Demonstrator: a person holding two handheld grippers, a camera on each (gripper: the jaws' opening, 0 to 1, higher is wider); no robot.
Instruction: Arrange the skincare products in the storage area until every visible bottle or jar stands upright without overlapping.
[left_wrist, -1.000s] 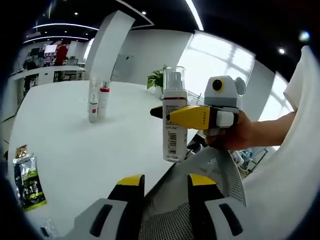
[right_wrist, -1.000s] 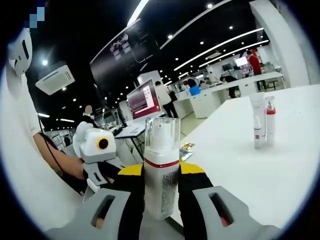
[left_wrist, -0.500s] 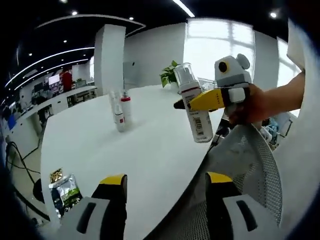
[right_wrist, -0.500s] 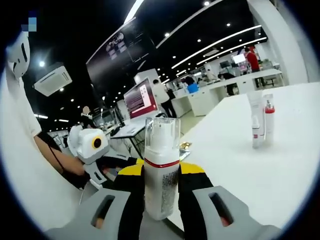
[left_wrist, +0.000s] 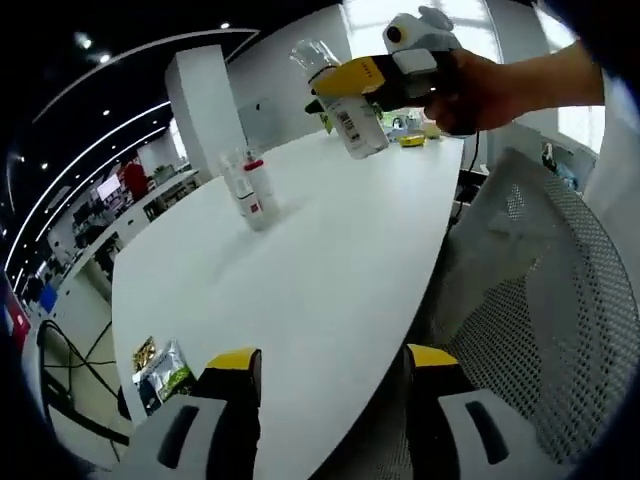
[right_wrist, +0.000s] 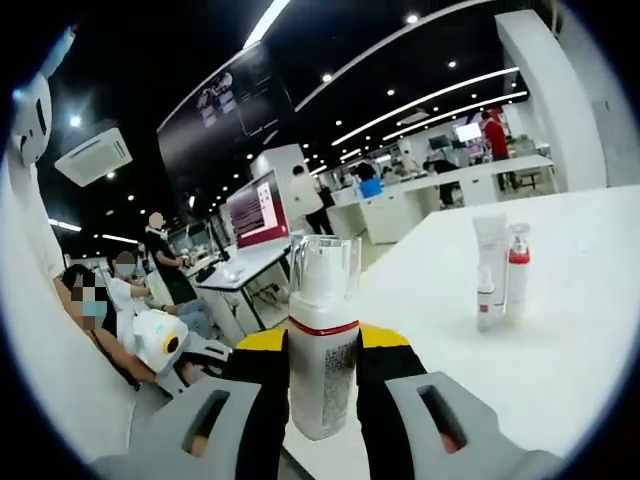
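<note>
A white pump bottle (right_wrist: 322, 345) with a clear cap and a red ring stands upright between my right gripper's (right_wrist: 322, 360) yellow-tipped jaws, which are shut on it. In the left gripper view that bottle (left_wrist: 356, 128) hangs tilted over the far side of the white table (left_wrist: 330, 250), held by the right gripper (left_wrist: 340, 92) in a person's hand. A white tube (right_wrist: 488, 270) and a red-capped bottle (right_wrist: 517, 282) stand upright side by side on the table, the same pair (left_wrist: 250, 188) seen far back. My left gripper (left_wrist: 331, 368) is open near the table's front edge, holding nothing.
Snack packets (left_wrist: 163, 370) lie near the table's edge at the lower left. A grey mesh chair (left_wrist: 525, 300) stands to the right of the table. The left gripper (right_wrist: 165, 345) sits low at the left in the right gripper view. People and desks stand far behind.
Both views have swung. The right gripper has kept its hold on the pump bottle, which now sits higher and farther over the table in the left gripper view. The left jaws stayed open.
</note>
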